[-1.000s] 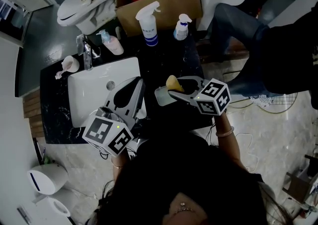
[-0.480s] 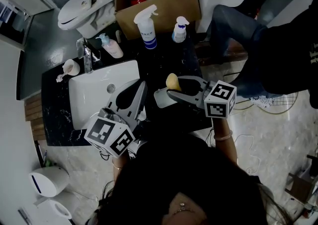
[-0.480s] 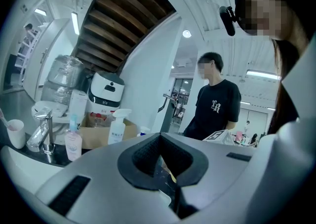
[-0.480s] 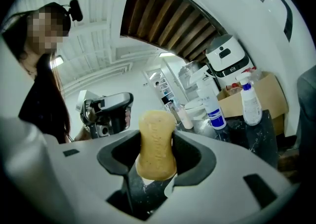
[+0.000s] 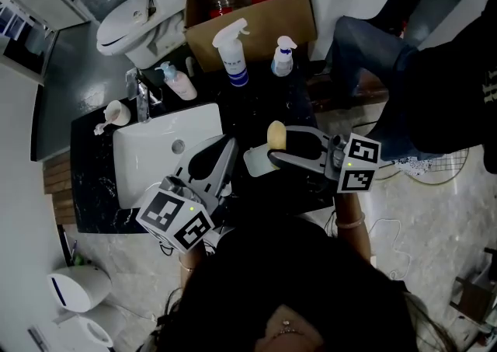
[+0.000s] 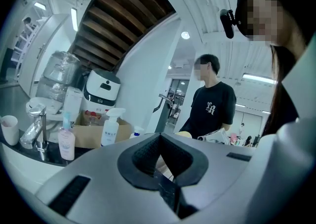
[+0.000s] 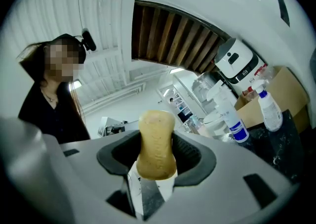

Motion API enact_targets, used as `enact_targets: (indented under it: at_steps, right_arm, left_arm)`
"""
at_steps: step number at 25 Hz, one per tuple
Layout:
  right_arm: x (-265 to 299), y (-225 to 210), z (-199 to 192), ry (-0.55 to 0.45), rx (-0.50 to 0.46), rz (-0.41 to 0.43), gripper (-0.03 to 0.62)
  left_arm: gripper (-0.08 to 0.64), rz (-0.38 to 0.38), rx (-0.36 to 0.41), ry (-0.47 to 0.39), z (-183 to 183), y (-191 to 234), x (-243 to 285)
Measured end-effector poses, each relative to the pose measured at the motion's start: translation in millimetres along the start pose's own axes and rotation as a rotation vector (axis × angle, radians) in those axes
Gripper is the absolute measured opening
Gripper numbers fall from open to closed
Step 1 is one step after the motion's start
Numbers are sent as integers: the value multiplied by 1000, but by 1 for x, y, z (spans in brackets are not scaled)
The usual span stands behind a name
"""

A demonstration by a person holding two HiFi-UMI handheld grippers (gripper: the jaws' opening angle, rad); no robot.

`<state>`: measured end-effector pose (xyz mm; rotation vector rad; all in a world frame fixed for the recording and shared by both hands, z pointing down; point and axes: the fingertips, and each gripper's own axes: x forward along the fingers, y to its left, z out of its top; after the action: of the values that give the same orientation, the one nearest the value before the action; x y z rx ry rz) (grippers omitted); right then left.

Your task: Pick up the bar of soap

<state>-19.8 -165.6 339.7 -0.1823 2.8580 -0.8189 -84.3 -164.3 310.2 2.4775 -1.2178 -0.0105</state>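
The bar of soap is a tan oval, held on end above the black counter by my right gripper, whose jaws are shut on it. In the right gripper view the soap stands upright between the black pads. Just below and left of it lies a grey soap dish. My left gripper hovers over the white sink's right edge. Its jaws are shut on nothing, as the left gripper view also shows.
At the counter's back stand a blue-labelled spray bottle, a smaller bottle, a pink pump bottle, a faucet and a cup. Behind are a cardboard box and a toilet. A person's legs are at the right.
My right gripper has turned and drawn back a little to the right with the soap still in its jaws. The left gripper has barely moved.
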Motion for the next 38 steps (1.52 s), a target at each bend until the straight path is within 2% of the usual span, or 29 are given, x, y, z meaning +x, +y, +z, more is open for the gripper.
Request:
enact_targets:
  at_steps: [6,20,38]
  right_arm:
    - [-4,16,17,-79,-7,77,195]
    - [-16,36,34,-149,-31,168,195]
    - [-20,54,47,-165,-82,212,195]
  left_arm:
    - [0,-68,-12,11,-1,-15,2]
    - [0,-127,-4,18,1,-28,1]
    - [0,-174,-38,-46,16,-34,-9]
